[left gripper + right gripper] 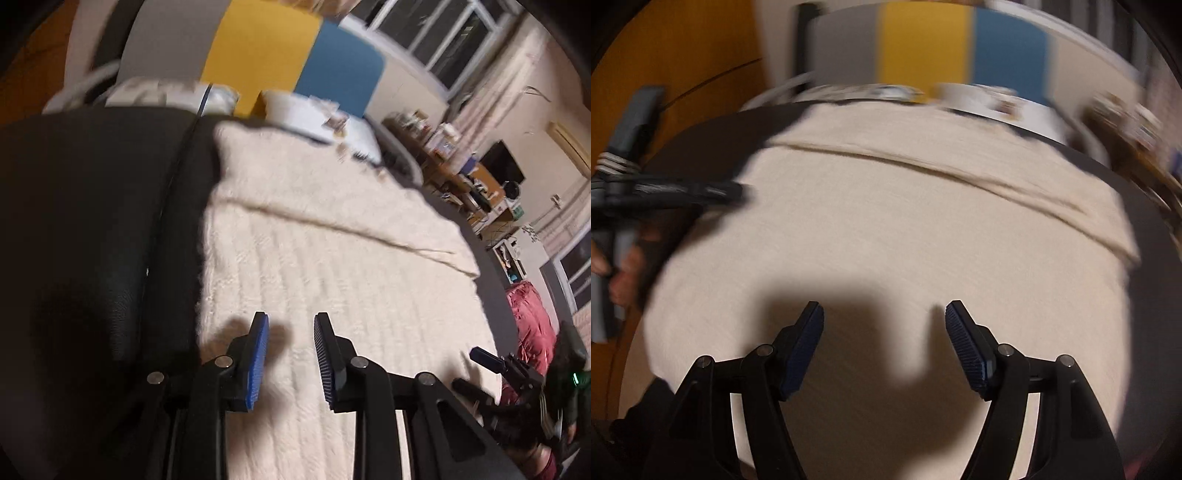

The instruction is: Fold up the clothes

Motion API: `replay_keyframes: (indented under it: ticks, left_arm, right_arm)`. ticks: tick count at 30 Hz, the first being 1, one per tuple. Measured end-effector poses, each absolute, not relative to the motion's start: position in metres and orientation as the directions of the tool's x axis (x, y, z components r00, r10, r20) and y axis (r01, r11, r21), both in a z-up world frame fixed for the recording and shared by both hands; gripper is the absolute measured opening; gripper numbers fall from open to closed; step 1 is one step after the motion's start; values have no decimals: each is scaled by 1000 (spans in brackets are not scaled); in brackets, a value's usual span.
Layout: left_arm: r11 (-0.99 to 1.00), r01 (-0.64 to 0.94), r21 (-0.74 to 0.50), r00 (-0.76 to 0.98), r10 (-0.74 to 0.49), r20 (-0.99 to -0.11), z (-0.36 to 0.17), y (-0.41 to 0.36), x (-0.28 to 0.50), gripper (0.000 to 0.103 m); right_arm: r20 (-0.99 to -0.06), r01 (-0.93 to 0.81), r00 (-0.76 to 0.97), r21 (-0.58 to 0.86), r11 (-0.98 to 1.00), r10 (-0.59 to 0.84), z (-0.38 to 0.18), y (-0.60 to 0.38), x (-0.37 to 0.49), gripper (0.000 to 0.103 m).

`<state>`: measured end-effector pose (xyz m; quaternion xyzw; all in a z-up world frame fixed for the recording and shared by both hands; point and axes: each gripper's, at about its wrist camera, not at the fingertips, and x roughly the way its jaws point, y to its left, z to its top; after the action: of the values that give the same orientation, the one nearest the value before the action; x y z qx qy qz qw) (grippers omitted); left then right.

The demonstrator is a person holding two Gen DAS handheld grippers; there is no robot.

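a cream knit (332, 236) lies spread flat on the dark counter (92, 221), one fold line across its far part. the left gripper (291, 354) and right gripper (884, 343) hover above it, jaws open and empty.

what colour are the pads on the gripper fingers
Blue, ribbed pads on black fingers; clearest in the left wrist view.

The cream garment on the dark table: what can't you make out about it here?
- Cream garment: its type, right wrist view, motion blur.
- Its near edge, left wrist view: cut off behind the left tongs.
- Clutter beyond the dark table: blurred, too small.
- Right tongs: open, nothing between.
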<state>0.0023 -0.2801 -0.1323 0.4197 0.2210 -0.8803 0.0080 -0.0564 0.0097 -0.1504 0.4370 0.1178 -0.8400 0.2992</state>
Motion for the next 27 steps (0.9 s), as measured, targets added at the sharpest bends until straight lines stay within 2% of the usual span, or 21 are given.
replay_keyframes:
  ticks: [4, 6, 10, 13, 15, 16, 19, 20, 22, 25, 27]
  left_arm:
    - [-923, 178, -341, -651, 150, -745, -139, -267, 11, 25]
    - [-932, 185, -312, -636, 129, -761, -146, -262, 9, 24]
    - [-932, 173, -319, -640, 140, -756, -131, -253, 11, 25]
    - [-967, 100, -234, -656, 113, -746, -123, -232, 16, 26]
    - [-978, 99, -185, -612, 86, -786, -133, -227, 8, 26]
    - [-975, 114, -191, -571, 93, -816, -147, -228, 2, 26]
    - [-965, 133, -226, -587, 108, -802, -142, -235, 0, 26]
    - [-961, 139, -239, -593, 113, -797, -140, -238, -1, 26]
    - [-952, 136, -275, -634, 130, -762, -128, -240, 13, 26]
    - [-965, 105, -241, -667, 112, -737, -122, -235, 31, 26]
    - [-971, 114, -211, -617, 97, -781, -139, -235, 32, 26]
  right_arm:
    - [-810, 436, -476, 120, -892, -341, -160, 86, -58, 72]
    - [-789, 447, -477, 161, -880, -387, -163, 99, -56, 71]
    - [-810, 469, -468, 110, -876, -353, -157, 83, -59, 72]
    - [-776, 524, -476, 129, -842, -415, -136, 65, -64, 72]
    - [-779, 543, -487, 83, -836, -394, -133, 49, -73, 72]
    - [-781, 552, -493, 59, -832, -383, -131, 40, -78, 72]
    - [-858, 556, -400, 52, -830, -322, -167, 28, -95, 73]
    - [-842, 560, -417, 57, -826, -342, -168, 31, -93, 78]
    - [-819, 561, -433, 82, -823, -377, -165, 40, -85, 78]
    - [-795, 527, -445, 140, -838, -413, -156, 61, -72, 78]
    - [-781, 504, -451, 176, -845, -432, -151, 78, -63, 78]
